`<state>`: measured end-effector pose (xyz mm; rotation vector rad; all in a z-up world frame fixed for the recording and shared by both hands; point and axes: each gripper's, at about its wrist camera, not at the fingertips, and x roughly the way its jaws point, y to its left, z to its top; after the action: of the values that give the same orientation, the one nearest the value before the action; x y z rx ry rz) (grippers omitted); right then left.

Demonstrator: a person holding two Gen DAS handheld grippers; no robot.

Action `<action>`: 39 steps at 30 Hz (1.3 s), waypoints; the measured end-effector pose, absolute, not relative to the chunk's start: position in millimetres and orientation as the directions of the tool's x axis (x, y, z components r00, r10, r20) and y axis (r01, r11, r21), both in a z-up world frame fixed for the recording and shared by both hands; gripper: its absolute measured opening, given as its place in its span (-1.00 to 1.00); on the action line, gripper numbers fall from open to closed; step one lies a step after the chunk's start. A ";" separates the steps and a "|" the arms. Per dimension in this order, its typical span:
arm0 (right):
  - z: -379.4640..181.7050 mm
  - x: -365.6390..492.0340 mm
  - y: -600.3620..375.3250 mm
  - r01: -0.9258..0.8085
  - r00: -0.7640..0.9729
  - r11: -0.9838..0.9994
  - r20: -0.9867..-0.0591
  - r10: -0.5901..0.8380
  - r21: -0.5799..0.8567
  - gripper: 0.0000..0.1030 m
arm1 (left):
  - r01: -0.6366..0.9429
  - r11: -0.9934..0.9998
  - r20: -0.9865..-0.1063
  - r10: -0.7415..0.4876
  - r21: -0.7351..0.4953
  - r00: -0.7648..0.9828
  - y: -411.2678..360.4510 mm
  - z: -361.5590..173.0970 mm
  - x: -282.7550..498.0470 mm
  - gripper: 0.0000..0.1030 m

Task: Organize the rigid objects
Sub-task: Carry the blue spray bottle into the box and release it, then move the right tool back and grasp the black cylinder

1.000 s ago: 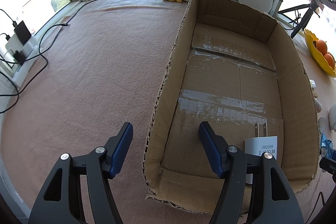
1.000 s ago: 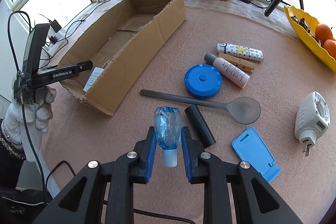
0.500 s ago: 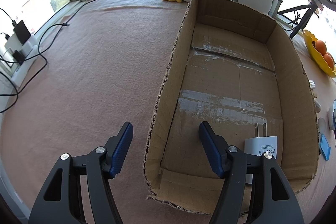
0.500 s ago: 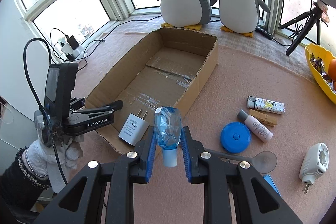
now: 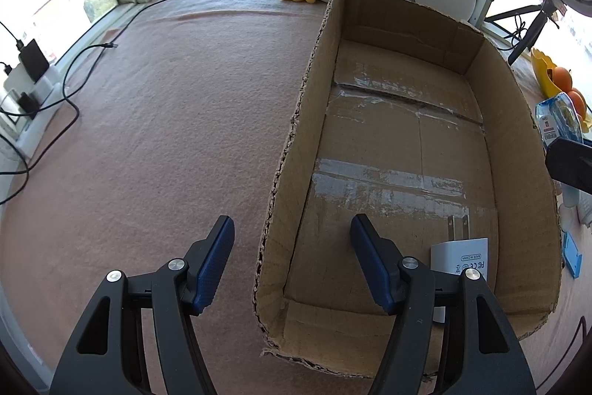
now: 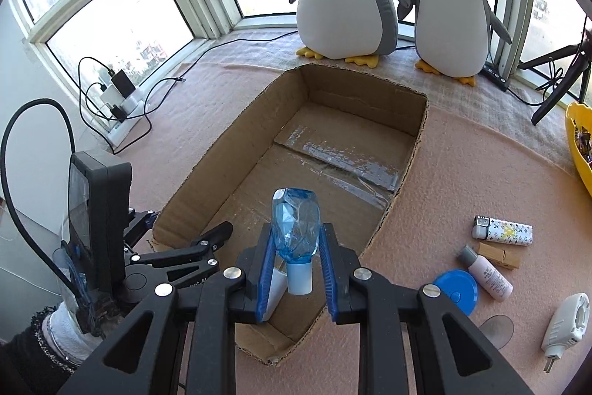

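The open brown cardboard box [image 6: 236, 150] lies on the pink felt cover [image 5: 166, 121], ragged rim up. Above its near end, the right gripper [image 6: 296, 265] pinches a small clear-blue bottle with a white cap [image 6: 295, 228], cap toward the camera. The left gripper [image 5: 292, 261] straddles the box's near left wall, jaws apart, touching nothing. Inside, a white plug adapter [image 5: 462, 254] lies in the near corner; the box floor beyond it is bare.
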<state>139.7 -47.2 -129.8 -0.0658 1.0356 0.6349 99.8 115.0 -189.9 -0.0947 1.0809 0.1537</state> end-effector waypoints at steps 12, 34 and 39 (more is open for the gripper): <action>-145.0 153.3 -19.7 -0.467 0.352 0.853 -0.835 0.422 0.234 -0.58 | -0.092 0.996 -0.896 0.035 -0.006 0.443 117.9 -189.9 105.8 0.30; -113.7 107.3 -107.4 -0.327 0.476 0.893 -0.762 0.438 0.309 -0.02 | -0.055 0.998 -0.888 -0.001 -0.030 0.461 123.5 -190.5 103.0 0.30; -111.8 93.5 -142.7 -0.306 0.493 0.907 -0.767 0.410 0.288 -0.02 | -0.046 0.999 -0.886 -0.001 -0.026 0.463 123.4 -190.2 103.2 0.30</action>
<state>93.5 -142.7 -111.8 0.1190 0.9613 0.4359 103.2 123.4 -190.2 -0.0482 1.0892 0.0276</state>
